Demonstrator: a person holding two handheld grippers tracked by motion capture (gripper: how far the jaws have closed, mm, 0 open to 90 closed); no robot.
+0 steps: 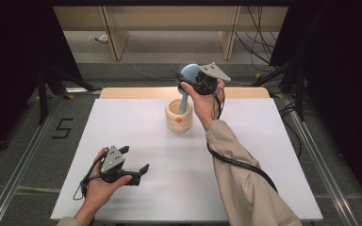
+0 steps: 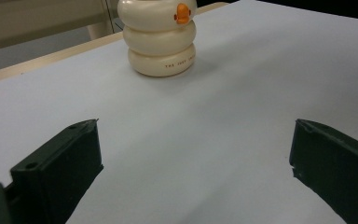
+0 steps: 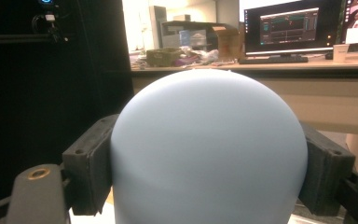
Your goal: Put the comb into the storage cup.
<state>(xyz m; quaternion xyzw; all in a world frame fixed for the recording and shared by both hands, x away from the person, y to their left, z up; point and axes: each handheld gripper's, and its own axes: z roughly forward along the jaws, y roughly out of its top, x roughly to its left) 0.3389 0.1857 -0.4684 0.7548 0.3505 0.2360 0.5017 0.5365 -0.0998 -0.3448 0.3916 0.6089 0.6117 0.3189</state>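
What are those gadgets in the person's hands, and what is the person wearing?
Each hand holds a black two-jaw gripper, left and right, topped by a grey three-cornered plate, with a black cable trailing off. A beige sleeve covers the right arm.

White counter (image 1: 136, 141) with a wooden edge at the far side. Taped number 5 (image 1: 62, 128) on the grey floor to the left. Wooden desk legs (image 1: 114, 40) and loose cables (image 1: 259, 42) beyond. A monitor (image 3: 289, 27), keyboard (image 3: 272, 59) and paper cup (image 3: 340, 52) stand on a cluttered desk.
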